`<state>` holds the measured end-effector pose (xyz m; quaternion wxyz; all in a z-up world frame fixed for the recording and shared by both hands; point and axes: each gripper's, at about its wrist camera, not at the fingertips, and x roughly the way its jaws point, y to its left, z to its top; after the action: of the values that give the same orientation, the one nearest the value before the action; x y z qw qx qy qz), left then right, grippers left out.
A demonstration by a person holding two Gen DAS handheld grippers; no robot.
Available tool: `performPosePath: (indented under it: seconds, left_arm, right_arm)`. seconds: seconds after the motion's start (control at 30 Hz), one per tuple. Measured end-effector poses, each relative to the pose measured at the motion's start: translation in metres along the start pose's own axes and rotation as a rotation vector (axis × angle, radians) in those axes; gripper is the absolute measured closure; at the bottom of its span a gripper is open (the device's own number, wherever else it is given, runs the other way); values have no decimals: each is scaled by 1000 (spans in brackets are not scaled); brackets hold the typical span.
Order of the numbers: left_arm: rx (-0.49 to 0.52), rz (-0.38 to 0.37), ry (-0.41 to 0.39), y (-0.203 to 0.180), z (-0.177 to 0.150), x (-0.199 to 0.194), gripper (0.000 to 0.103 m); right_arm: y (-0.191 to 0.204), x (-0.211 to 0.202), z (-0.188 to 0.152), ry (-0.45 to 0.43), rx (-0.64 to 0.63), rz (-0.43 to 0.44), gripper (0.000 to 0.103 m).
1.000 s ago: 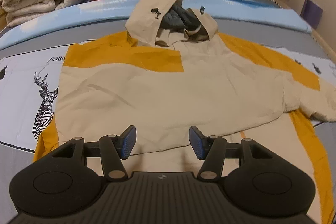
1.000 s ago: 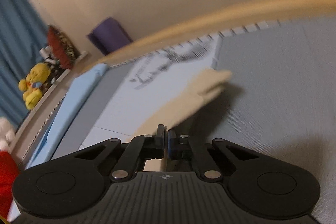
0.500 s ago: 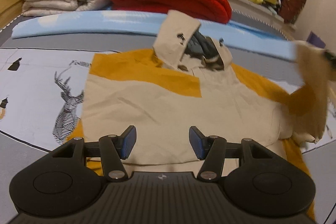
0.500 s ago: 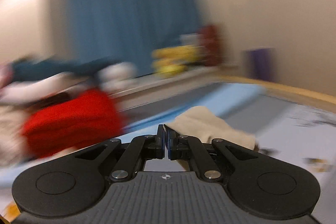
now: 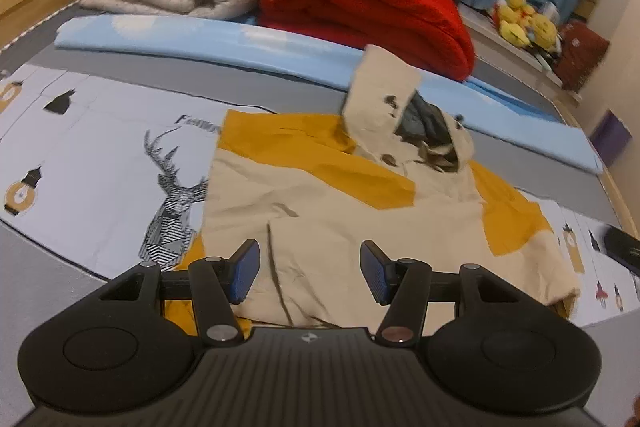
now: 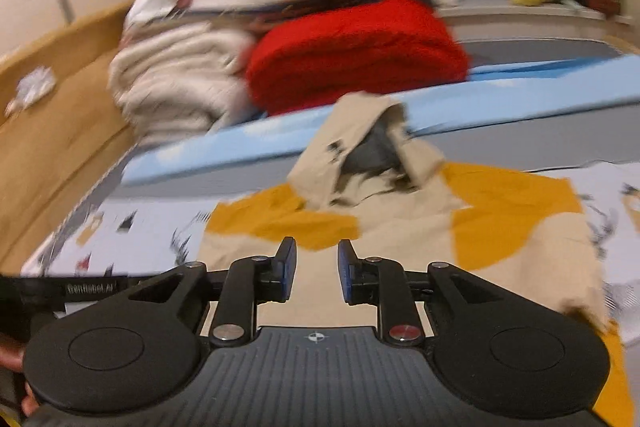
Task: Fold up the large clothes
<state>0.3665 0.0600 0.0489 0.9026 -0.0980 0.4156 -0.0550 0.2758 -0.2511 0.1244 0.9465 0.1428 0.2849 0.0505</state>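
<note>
With both the left claw (image 5: 307,271) and right claw (image 6: 317,270) open and empty, having just let go, the beige-and-mustard hooded cloth jacket (image 5: 360,211) mid-bed could have its loosely folded sleeve slide back.

My right claw (image 6: 317,269) hangs over the jacket (image 6: 404,227), its jaws just opening with nothing between them. The jacket lies flat on the bed (image 6: 152,227), hood (image 6: 360,147) propped up at the far end. Behind it I see a red blanket (image 6: 356,47) beside white ones (image 6: 176,83).
</note>
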Motion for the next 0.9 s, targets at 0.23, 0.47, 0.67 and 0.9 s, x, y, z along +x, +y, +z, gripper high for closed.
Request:
performPosePath:
  seconds: [0.23, 0.47, 0.67, 0.9]
  left_arm:
    - [-96, 20, 28, 24, 1, 28, 70]
    - [-258, -3, 149, 45, -12, 75, 70]
    - [-263, -3, 237, 36, -28, 107, 70]
    - [-137, 13, 147, 20, -23, 98, 103]
  right_arm:
    - [-71, -10, -22, -122, 109, -204, 76]
    - [-117, 20, -41, 23, 200, -221, 76]
    - [-155, 39, -43, 111, 364, -220, 76]
    - [-189, 53, -48, 163, 506, -231, 61]
